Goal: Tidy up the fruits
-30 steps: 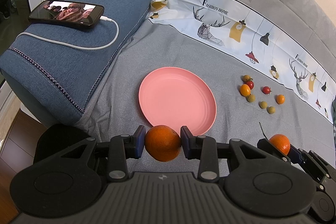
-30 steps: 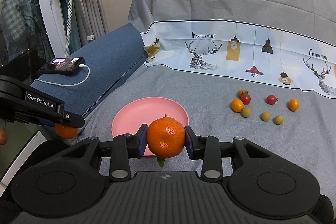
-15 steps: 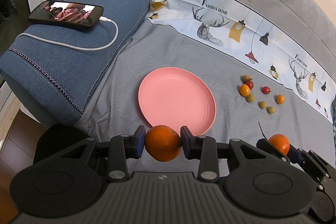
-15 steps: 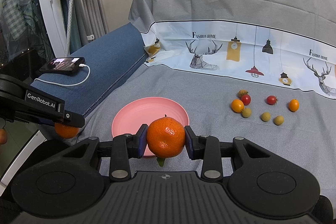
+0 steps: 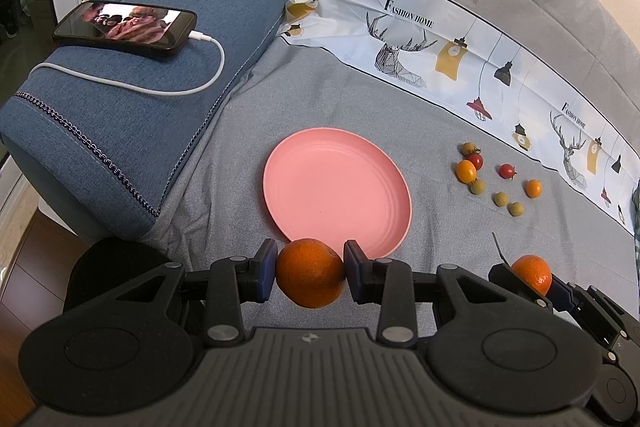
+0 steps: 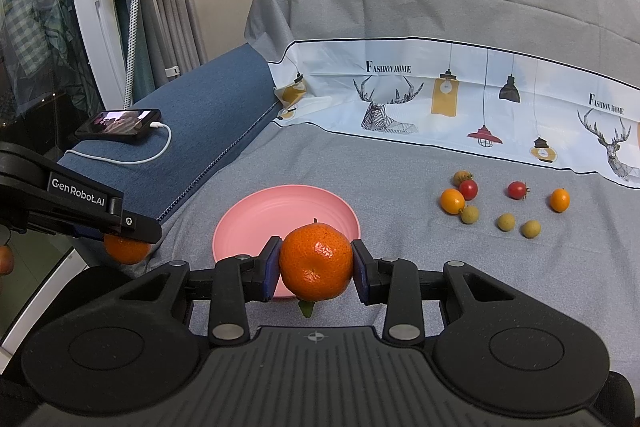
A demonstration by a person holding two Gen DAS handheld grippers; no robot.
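Still no change, left tongs (image 5: pixel 310 277) & right tongs (image 6: pixel 316 265) each clamp a tangerine.

No visible change in any fruit, plate or tongs position since earlier frames.

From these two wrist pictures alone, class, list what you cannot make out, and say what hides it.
- Left wrist view: the underside of the left orange, behind the left gripper body.
- Right wrist view: most of the leaf under the right orange, behind that orange and the right gripper.
- Right wrist view: the phone screen, too small.
- Both views: the plate near rim, behind the oranges.
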